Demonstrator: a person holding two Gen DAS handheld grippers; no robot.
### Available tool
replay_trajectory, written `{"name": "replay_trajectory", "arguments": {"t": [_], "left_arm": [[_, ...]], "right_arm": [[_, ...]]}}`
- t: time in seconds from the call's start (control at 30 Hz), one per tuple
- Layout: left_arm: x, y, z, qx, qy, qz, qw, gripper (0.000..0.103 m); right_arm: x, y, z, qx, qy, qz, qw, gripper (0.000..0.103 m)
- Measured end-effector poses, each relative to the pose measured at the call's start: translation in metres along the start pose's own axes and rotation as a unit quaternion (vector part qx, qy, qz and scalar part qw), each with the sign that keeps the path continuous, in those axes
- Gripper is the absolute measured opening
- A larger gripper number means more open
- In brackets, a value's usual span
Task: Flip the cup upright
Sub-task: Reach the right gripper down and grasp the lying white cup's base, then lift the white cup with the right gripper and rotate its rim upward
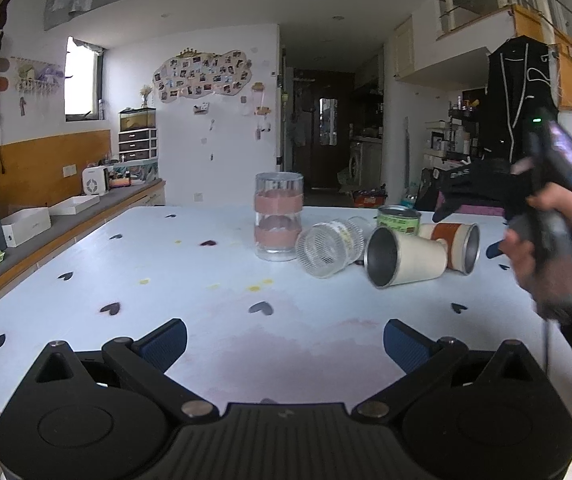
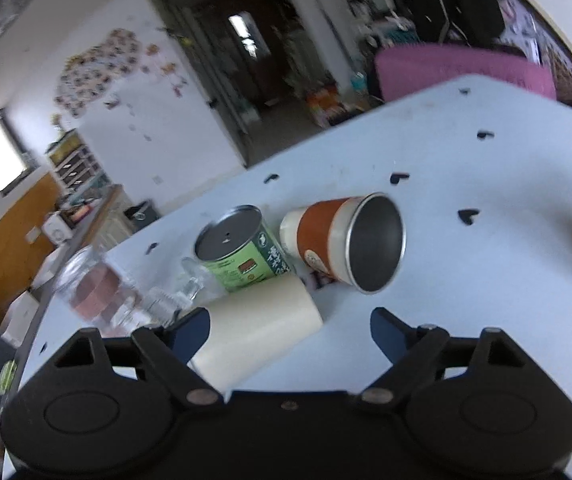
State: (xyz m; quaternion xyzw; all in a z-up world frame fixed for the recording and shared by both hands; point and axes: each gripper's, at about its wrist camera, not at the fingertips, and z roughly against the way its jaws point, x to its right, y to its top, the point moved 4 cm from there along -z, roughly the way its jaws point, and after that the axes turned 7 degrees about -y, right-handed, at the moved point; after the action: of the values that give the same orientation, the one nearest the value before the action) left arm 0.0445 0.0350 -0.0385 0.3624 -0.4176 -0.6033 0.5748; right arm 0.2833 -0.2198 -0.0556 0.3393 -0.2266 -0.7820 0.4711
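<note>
cream cup (image 2: 262, 326) on side, beside right fingers (image 2: 194, 332)

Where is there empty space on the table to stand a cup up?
The table is bare on its left side, from the tall clear jar to the counter-side edge, and in front, between the left gripper and the cups. It is crowded at the back right: clear cup, cream cup, orange cup and green can lie close together.
</note>
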Motion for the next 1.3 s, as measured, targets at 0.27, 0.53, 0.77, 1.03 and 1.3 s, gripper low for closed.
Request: {"name": "replay_trajectory", "arguments": {"t": [0.27, 0.53, 0.77, 1.03, 1.3], "left_arm": [[-0.024, -0.007, -0.004, -0.013, 0.021, 0.014, 0.9996, 0.103], [-0.026, -0.01, -0.005, -0.018, 0.019, 0.017, 0.9995, 0.103], [-0.008, -0.012, -0.012, -0.024, -0.005, 0.007, 0.9997, 0.103], [0.019, -0.014, -0.016, -0.026, -0.039, -0.007, 0.9989, 0.103], [0.056, -0.022, -0.022, -0.041, -0.112, -0.024, 0.9926, 0.103]], "right_arm": [[-0.008, 0.008, -0.057, -0.034, -0.048, -0.047, 0.997, 0.086], [-0.001, 0.0, -0.069, -0.08, -0.059, -0.058, 0.993, 0.082], [0.018, -0.018, -0.04, -0.062, -0.044, -0.039, 0.996, 0.08], [0.049, -0.038, 0.002, -0.055, -0.014, -0.026, 0.998, 0.072], [0.073, -0.062, 0.033, -0.046, -0.007, -0.051, 0.998, 0.072]]}}
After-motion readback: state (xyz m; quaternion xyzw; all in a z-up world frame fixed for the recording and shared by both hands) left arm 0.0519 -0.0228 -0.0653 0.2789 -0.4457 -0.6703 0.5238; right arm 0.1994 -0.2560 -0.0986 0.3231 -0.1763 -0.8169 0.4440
